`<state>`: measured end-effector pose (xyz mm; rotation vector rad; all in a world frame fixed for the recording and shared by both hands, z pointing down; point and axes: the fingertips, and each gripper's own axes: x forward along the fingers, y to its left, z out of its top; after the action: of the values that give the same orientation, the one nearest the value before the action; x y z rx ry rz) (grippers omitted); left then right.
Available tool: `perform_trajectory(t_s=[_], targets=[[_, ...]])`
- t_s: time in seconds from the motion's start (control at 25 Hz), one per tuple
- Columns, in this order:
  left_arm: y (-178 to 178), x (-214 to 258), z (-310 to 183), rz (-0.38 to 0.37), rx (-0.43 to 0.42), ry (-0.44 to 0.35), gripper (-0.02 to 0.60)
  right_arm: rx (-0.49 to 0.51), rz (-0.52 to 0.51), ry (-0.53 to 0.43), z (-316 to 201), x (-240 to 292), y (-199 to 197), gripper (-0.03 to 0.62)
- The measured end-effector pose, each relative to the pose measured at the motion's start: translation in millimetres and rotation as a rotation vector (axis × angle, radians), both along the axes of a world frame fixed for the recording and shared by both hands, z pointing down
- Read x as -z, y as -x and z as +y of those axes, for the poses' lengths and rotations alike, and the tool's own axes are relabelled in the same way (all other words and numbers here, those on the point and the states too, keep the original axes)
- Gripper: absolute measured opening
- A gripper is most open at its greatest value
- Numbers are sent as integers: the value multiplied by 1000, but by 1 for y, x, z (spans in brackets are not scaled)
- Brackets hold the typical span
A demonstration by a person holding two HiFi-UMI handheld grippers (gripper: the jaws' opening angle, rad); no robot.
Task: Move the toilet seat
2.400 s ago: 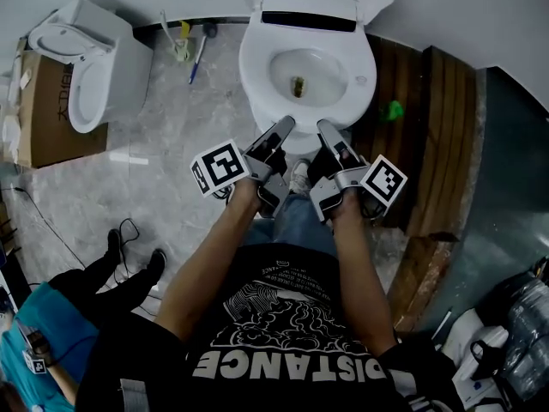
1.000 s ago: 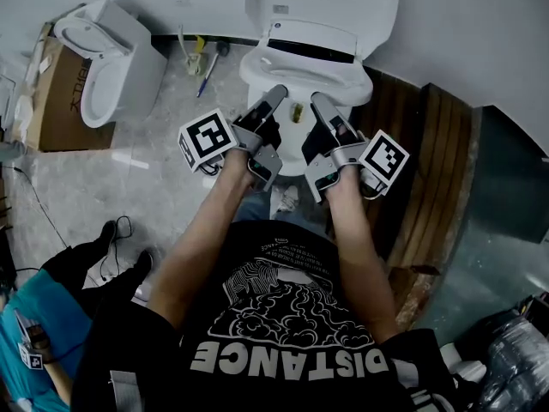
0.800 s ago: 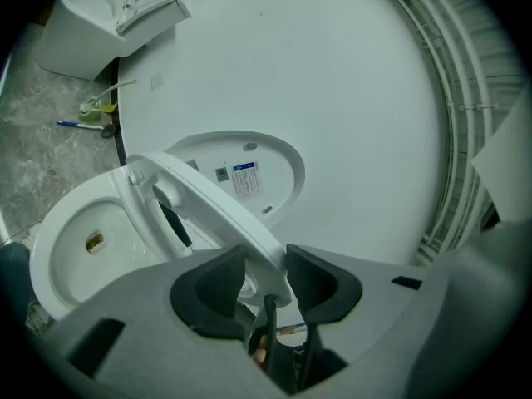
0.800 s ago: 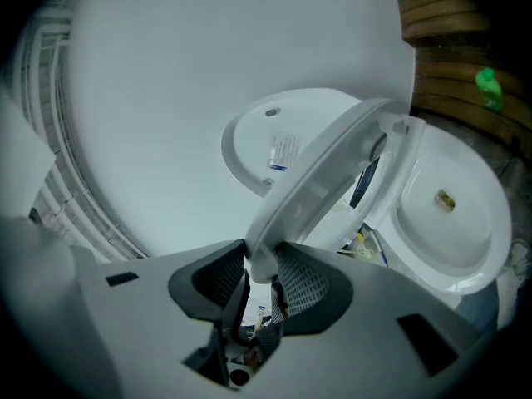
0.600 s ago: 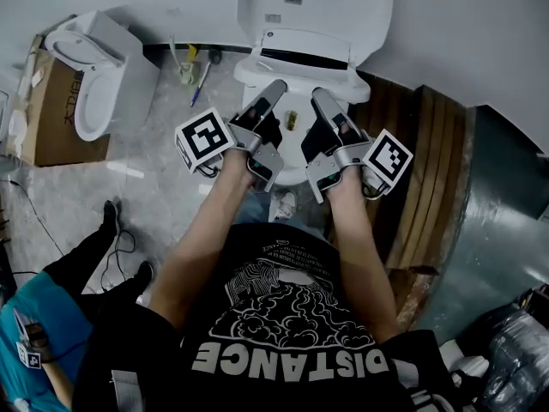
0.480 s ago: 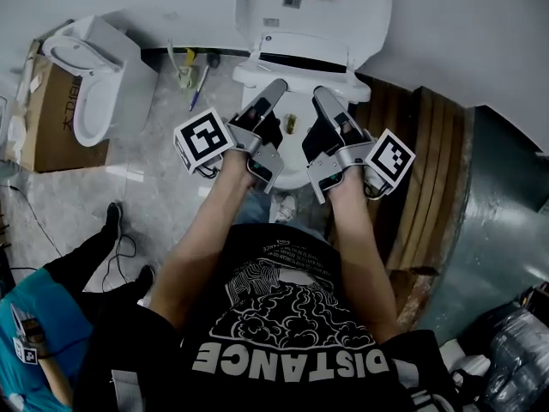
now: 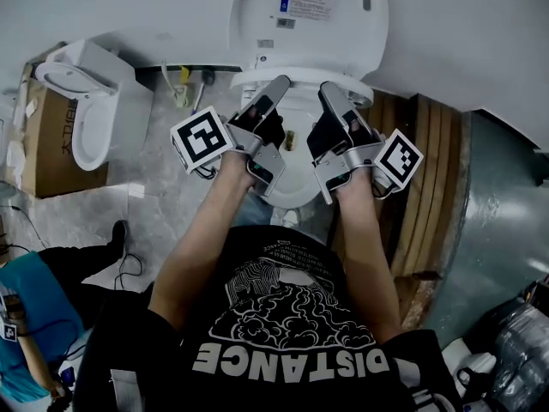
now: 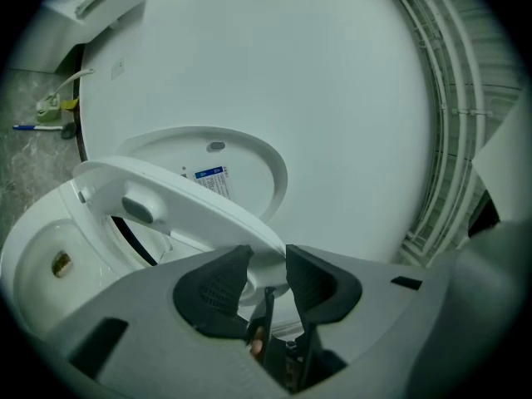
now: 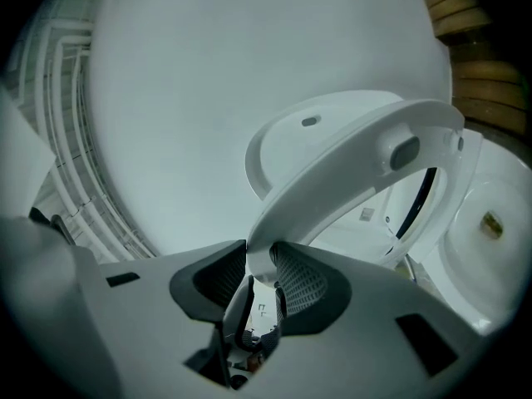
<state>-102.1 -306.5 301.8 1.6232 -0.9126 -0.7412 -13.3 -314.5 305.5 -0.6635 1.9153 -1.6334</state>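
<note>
Bathroom, grey floor (image 7: 159, 178) | toilet seat (image 8: 179, 198) half-raised over bowl (image 8: 37, 260), short of upright lid (image 8: 249, 165) | left tongs (image 8: 266, 264) clamp its front rim; right tongs (image 9: 259, 266) likewise, just closing tighter on it | probably stiff, light, slick plastic: hold front rim.

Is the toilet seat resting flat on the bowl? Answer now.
No, the toilet seat is tilted up off the bowl, its front rim clamped in the left gripper.
</note>
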Motion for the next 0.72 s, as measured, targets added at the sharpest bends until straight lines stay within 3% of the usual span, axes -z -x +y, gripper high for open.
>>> perform_trajectory(t_s=[0.36,0.72], targets=[[21,-11,-89,-17,-39,35,140,-26,0,15,-90,-10,23,120],[14,7,-90,-26,-122,-14,107,-89,87,-41,-91,5,16,57]])
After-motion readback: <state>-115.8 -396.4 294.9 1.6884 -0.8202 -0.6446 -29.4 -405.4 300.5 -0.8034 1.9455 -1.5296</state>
